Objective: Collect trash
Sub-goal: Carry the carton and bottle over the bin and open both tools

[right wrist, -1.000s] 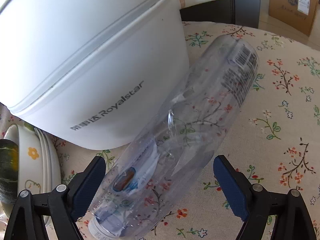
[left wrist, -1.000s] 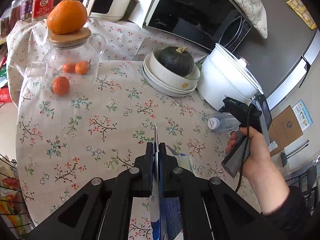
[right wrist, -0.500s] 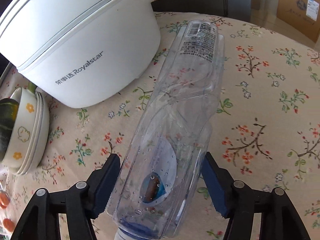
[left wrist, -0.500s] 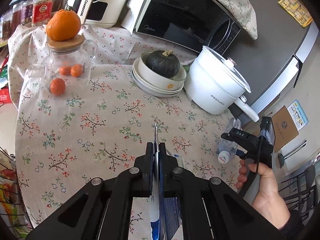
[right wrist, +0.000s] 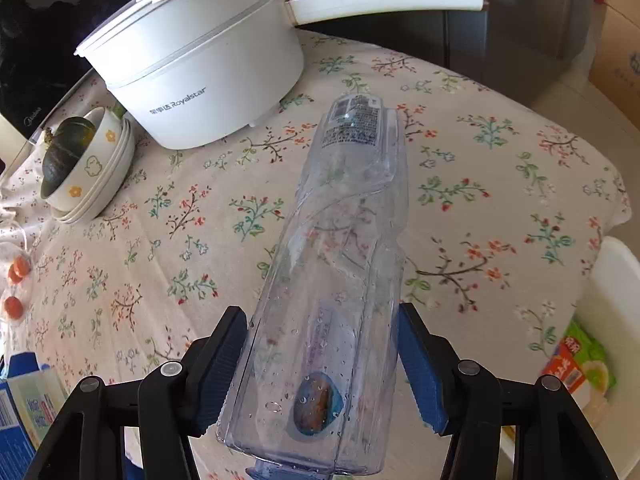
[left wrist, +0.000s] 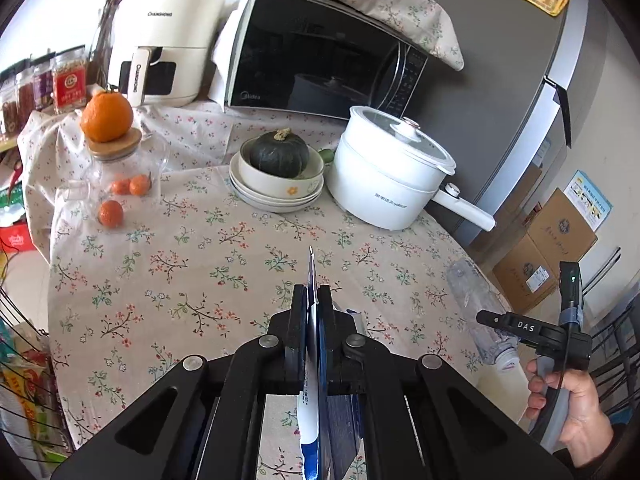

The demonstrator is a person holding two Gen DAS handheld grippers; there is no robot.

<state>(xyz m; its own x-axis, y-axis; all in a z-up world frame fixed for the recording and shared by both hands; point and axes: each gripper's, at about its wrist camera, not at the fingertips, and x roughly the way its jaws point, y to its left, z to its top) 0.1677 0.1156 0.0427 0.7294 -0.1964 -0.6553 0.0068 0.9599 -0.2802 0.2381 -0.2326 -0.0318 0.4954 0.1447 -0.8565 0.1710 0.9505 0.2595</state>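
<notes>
Floral-cloth counter: left gripper jaws clamp a flattened carton; right gripper jaws are closing on the crushed bottle, which may buckle and slip free.

Hidden and cut-off parts

The plastic bottle's cap end is cut off by the lower edge of the right wrist view. The flattened carton is hidden largely between the left gripper's jaws, and its print cannot be read.
</notes>
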